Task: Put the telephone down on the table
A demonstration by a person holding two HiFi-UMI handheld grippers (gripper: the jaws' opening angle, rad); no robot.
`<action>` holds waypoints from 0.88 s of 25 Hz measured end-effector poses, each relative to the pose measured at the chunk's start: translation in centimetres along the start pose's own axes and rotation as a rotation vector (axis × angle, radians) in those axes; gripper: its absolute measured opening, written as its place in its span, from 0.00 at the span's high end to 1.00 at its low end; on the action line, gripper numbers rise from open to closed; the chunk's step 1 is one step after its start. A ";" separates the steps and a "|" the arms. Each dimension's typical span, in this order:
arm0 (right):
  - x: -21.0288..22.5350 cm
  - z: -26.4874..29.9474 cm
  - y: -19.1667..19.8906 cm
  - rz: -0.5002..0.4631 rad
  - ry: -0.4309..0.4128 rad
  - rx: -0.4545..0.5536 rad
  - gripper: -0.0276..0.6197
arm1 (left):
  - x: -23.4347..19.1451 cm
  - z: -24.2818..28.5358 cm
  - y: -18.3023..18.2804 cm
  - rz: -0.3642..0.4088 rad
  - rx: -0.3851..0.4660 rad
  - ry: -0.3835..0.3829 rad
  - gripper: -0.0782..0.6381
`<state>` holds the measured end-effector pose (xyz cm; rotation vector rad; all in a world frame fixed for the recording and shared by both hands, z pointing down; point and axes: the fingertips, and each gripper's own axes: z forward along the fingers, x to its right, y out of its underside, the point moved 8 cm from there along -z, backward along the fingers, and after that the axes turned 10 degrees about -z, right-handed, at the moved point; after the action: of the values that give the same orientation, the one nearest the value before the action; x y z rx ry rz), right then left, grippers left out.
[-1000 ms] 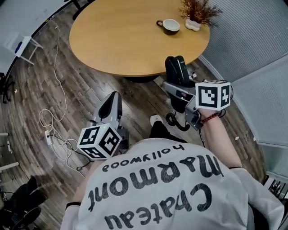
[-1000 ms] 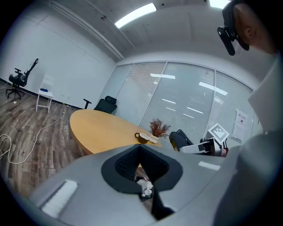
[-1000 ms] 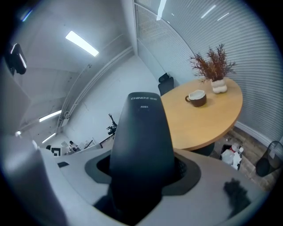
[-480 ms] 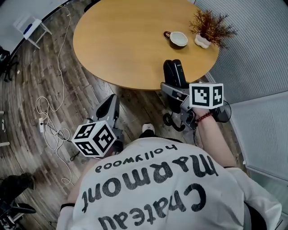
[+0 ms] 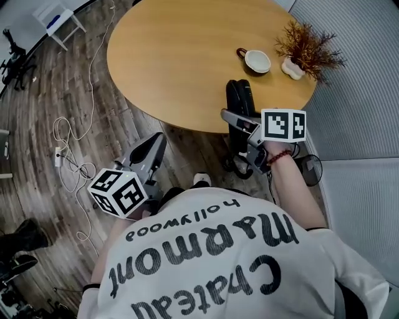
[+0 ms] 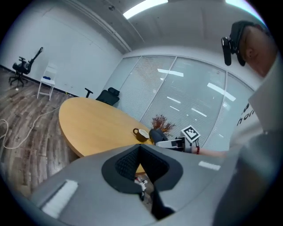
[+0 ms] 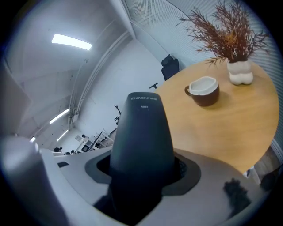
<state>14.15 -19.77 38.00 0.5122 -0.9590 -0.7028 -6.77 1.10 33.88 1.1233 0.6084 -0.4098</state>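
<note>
The black telephone handset (image 5: 240, 98) stands upright between the jaws of my right gripper (image 5: 239, 118), which is shut on it. Its upper end overlaps the near edge of the round wooden table (image 5: 181, 56). In the right gripper view the telephone (image 7: 142, 128) fills the middle, clamped in the right gripper (image 7: 143, 170), with the table (image 7: 239, 119) beyond it. My left gripper (image 5: 154, 144) hangs low over the floor to the left of the table. Its jaws meet with nothing between them. In its own view the left gripper (image 6: 140, 154) points toward the table (image 6: 88, 123).
A brown and white cup (image 5: 257, 61) and a small white vase with dried twigs (image 5: 305, 50) stand on the table's far right. A white cable (image 5: 68, 156) lies on the wood floor at the left. A white stool (image 5: 59, 15) stands at the far left.
The person has stepped closer to the table. The right gripper has carried the telephone a little farther over the table's near edge. The left gripper stays low and shut.
</note>
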 end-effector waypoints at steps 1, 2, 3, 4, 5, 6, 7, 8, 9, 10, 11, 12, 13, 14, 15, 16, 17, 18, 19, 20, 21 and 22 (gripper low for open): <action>0.5 0.4 -0.1 0.001 -0.007 -0.005 0.50 | 0.0 0.4 0.0 -0.024 -0.002 0.021 0.88; 0.9 0.8 -0.2 -0.002 -0.011 -0.012 0.50 | -0.1 0.8 0.0 -0.040 -0.007 0.026 0.88; 1.2 1.1 -0.3 -0.007 -0.013 -0.019 0.50 | -0.2 1.1 0.0 -0.044 -0.015 0.016 0.88; 1.6 1.5 -0.4 -0.009 -0.014 -0.025 0.50 | -0.3 1.3 0.0 -0.034 -0.025 -0.003 0.88; 1.8 1.8 -0.5 -0.006 -0.014 -0.030 0.50 | -0.4 1.4 -0.1 -0.016 -0.033 -0.022 0.88; 2.1 2.2 -0.5 0.001 -0.012 -0.034 0.50 | -0.5 1.4 -0.1 0.000 -0.036 -0.034 0.88; 2.4 2.5 -0.4 0.011 -0.007 -0.037 0.50 | -0.5 1.3 -0.2 0.004 -0.028 -0.031 0.88; 2.6 2.9 -0.3 0.023 0.000 -0.038 0.50 | -0.5 1.2 -0.2 -0.009 -0.011 -0.016 0.88; 2.8 3.3 -0.2 0.036 0.007 -0.037 0.50 | -0.5 1.1 -0.2 -0.034 0.008 0.002 0.88; 2.9 3.8 -0.1 0.048 0.011 -0.036 0.50 | -0.6 1.1 -0.2 -0.060 0.022 0.012 0.88; 3.0 4.2 -0.1 0.058 0.013 -0.035 0.50 | -0.7 1.2 -0.2 -0.074 0.025 0.012 0.88; 3.1 4.7 -0.1 0.064 0.012 -0.034 0.50 | -0.8 1.5 -0.2 -0.069 0.018 0.002 0.88; 3.3 5.1 -0.2 0.067 0.012 -0.035 0.50 | -0.9 1.9 -0.1 -0.042 0.002 -0.011 0.88; 3.5 5.4 -0.2 0.069 0.013 -0.036 0.50 | -0.9 2.5 0.0 -0.002 -0.020 -0.025 0.88; 3.7 5.7 -0.2 0.072 0.016 -0.036 0.50 | -1.0 3.0 0.2 0.041 -0.046 -0.035 0.88; 4.0 6.0 -0.2 0.078 0.019 -0.037 0.50 | -1.1 3.4 0.3 0.074 -0.071 -0.044 0.88; 4.2 6.2 -0.1 0.086 0.023 -0.038 0.50 | -1.3 3.8 0.4 0.089 -0.090 -0.053 0.88; 4.4 6.5 -0.1 0.094 0.027 -0.039 0.50 | -1.7 4.2 0.4 0.082 -0.102 -0.063 0.88; 4.6 6.7 -0.1 0.100 0.031 -0.039 0.50 | -2.2 4.6 0.2 0.059 -0.106 -0.073 0.88; 4.8 6.9 -0.2 0.104 0.037 -0.041 0.50 | -2.7 4.9 0.1 0.029 -0.107 -0.082 0.88; 5.0 7.0 -0.2 0.108 0.046 -0.043 0.50 | -3.2 5.3 -0.1 0.002 -0.108 -0.090 0.88; 5.2 7.2 -0.2 0.113 0.055 -0.045 0.50 | -3.6 5.6 -0.2 -0.016 -0.111 -0.099 0.88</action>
<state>9.86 -24.38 44.21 0.4318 -0.9115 -0.6045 -8.30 -4.15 37.69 0.9873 0.5465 -0.4375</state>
